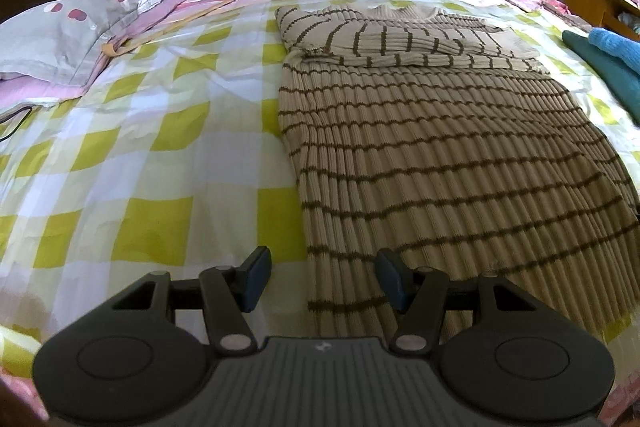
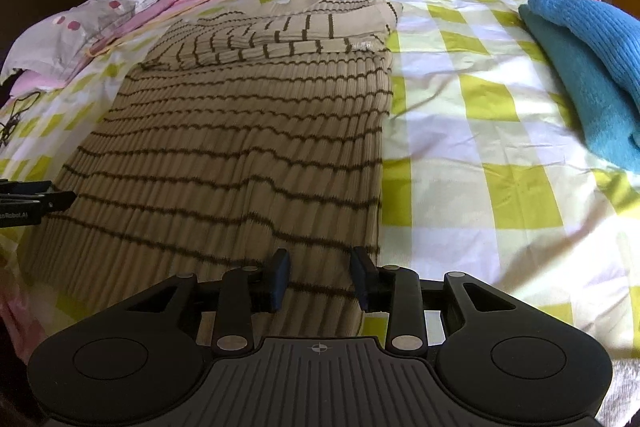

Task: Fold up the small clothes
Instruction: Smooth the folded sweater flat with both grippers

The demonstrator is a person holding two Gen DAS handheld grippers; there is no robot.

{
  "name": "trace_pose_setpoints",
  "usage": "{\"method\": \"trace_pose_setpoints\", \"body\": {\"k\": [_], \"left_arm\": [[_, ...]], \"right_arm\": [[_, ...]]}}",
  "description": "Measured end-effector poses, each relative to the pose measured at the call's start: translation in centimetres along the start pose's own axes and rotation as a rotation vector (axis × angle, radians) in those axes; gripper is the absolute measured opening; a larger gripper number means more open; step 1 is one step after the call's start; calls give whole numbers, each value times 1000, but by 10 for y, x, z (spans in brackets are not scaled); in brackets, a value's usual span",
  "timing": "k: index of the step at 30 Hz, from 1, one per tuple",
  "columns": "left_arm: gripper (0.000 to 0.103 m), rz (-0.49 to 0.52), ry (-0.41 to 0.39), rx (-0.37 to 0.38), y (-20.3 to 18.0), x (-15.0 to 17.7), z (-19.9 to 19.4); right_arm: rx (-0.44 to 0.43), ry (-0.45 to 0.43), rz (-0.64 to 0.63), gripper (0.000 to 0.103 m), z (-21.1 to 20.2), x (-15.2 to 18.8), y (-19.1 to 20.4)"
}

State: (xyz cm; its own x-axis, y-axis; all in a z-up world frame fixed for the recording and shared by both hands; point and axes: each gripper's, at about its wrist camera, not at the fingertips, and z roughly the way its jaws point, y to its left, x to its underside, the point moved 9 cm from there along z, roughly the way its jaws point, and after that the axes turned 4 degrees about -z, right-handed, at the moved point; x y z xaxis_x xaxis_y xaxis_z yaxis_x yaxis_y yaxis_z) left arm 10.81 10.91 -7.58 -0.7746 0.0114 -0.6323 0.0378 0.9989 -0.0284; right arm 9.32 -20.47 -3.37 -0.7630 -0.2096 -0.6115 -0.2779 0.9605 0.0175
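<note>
left gripper [image 1: 322,277]: jaws apart, nothing between them; over the left hem edge of the striped sweater [image 1: 440,155].
right gripper [image 2: 320,277]: jaws part-way apart, nothing clamped; over the sweater's right hem corner.
sweater position: flat on the checked bedsheet [image 1: 140,147], hem nearest both grippers, collar at the far end.
done: sleeves look folded in across the chest, lying as a crossways band at the sweater's far end; sides straight.
left: hem not lifted yet; my read is the bottom-to-collar fold remains.
sweater look: ribbed beige knit, thin brown stripes, mild ripples.
beyond sweater: blue and teal folded knits [image 2: 592,67] well to its right, probably finished; pillow [image 1: 72,31] to its left.
</note>
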Motion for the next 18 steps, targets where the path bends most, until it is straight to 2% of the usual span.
{"method": "trace_pose_setpoints", "body": {"k": [10,14,18], "left_arm": [[63,12,9,5,-5,10,-7],[63,10,15,12,-5,14,-10],[63,1,25,34,-7,20,-13]], "right_arm": [[-2,2,23,34,-8,10,-4],[4,11,33,40,-10,16,-8],[-10,19,62,40,-11,22,-12]]}}
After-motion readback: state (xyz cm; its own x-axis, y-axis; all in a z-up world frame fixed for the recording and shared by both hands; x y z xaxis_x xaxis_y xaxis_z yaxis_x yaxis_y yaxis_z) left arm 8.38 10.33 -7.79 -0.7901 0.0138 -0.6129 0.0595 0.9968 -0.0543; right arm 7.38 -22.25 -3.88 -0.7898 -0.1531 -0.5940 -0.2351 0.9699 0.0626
